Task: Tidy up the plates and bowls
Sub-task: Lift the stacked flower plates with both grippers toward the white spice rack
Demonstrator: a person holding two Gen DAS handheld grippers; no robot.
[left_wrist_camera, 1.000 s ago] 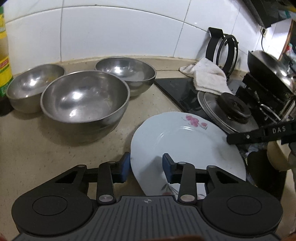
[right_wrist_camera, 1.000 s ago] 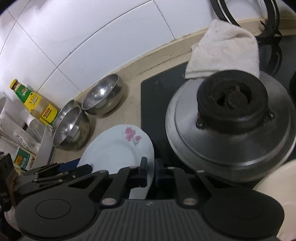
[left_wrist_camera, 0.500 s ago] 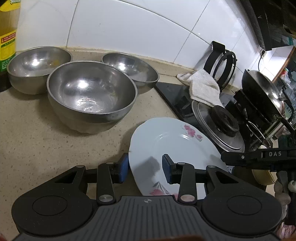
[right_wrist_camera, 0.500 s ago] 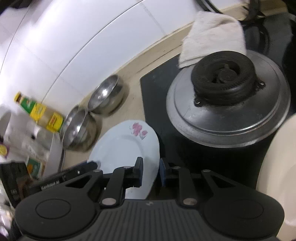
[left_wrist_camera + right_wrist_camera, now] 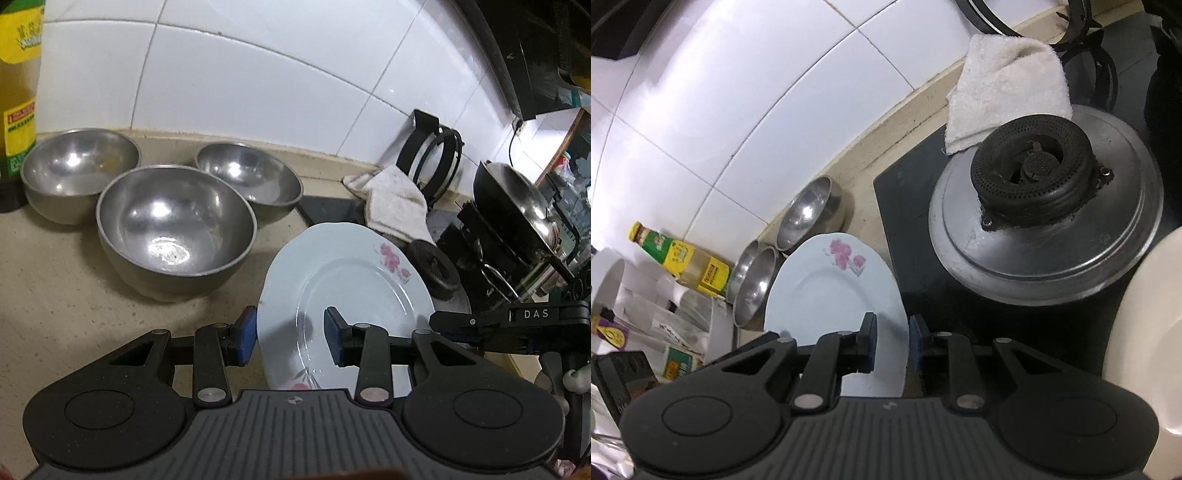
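1. Plate [image 5: 343, 280]: pale, round, with pink flowers painted on the rim. It is tilted above the counter [image 5: 55, 288], between the steel bowls and the stove, with a gripper at each side.
2. Left gripper [image 5: 290, 330]: clamped on the plate's near-left rim at a moderate width. One blue pad is against the outer edge and the other lies over the plate's face.
3. Right gripper [image 5: 891, 338]: its jaws have just been opening and now stand at a narrow gap. The plate's right rim is between them, and the pads are not seen pressing on it.
4. Large steel bowl [image 5: 173, 225]: upright on the counter, just left of the plate.
5. Two smaller steel bowls: one behind and to the left [image 5: 74, 170], one behind and to the right [image 5: 251, 173]. Both are close against the large bowl and near the tiled wall [image 5: 240, 74].
6. Oil bottle [image 5: 683, 258]: yellow label, standing beyond the bowls by the wall.
7. Gas burner [image 5: 1034, 173]: black, seated in a round steel tray [image 5: 1052, 258] on the dark stove top, to the right of the plate.
8. White towel [image 5: 1004, 85]: crumpled, with one corner resting on the steel tray.
9. Wok [image 5: 517, 199]: further right on the stove.
10. Cream dish [image 5: 1145, 332]: only partly in view at the right edge.
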